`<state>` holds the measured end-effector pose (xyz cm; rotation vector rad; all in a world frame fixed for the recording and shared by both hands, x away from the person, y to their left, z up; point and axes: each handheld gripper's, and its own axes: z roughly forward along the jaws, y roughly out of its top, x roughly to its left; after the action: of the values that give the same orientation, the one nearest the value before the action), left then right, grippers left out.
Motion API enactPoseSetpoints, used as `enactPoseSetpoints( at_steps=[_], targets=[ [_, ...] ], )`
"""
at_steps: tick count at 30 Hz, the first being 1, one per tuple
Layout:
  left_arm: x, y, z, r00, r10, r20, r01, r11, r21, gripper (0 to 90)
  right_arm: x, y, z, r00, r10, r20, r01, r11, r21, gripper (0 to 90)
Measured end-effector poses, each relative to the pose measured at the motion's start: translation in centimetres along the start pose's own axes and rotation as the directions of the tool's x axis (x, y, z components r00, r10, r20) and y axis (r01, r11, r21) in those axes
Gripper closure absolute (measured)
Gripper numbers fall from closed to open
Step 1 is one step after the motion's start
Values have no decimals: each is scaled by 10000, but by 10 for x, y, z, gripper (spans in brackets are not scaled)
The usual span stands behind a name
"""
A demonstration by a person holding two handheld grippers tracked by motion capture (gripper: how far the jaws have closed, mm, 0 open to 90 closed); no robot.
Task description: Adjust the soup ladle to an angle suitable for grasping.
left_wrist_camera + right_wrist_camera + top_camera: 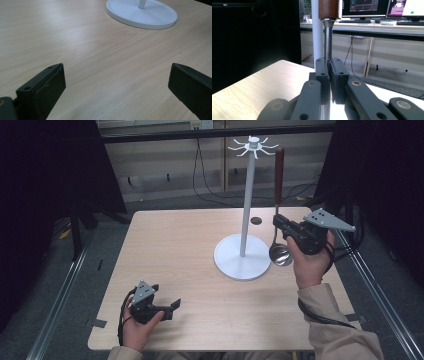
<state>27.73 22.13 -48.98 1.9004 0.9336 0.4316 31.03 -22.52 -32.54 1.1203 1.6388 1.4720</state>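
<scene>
A ladle (279, 215) with a brown wooden handle and a metal bowl (280, 255) stands upright, held by its metal shaft. My right gripper (278, 221) is shut on that shaft, to the right of a white stand (243, 255) with a round base and hook arms on top (253, 145). In the right gripper view the jaws pinch the shaft (328, 50) below the wooden handle (328, 8), with the stand's white pole (317, 32) just behind. My left gripper (175, 305) rests open near the table's front left. In its own view the two jaws (113, 87) stand wide apart over bare wood.
The wooden table (175, 250) has a small dark hole (256, 220) near its far edge. Metal rails run along both sides on the floor. Cables trail behind the table. Monitors stand on a desk (382, 25) beyond.
</scene>
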Motion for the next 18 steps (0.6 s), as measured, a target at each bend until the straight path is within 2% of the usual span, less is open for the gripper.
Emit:
enactPoseSetpoints(
  at_steps=[12,14,18],
  targets=[
    [1,-1,0,10000,-24,40,24,10000,-14,13,-2,5,6,10000,-93,-9,93,9999,73,861],
    [1,-1,1,9999,-147,26,147,9999,-88,13,-3,6,8,9999,-137,23,137,9998,131,861],
    [1,-1,0,10000,1,69,-1,10000,-31,14,-4,7,10,10000,-91,16,91,9998,151,861]
  ],
)
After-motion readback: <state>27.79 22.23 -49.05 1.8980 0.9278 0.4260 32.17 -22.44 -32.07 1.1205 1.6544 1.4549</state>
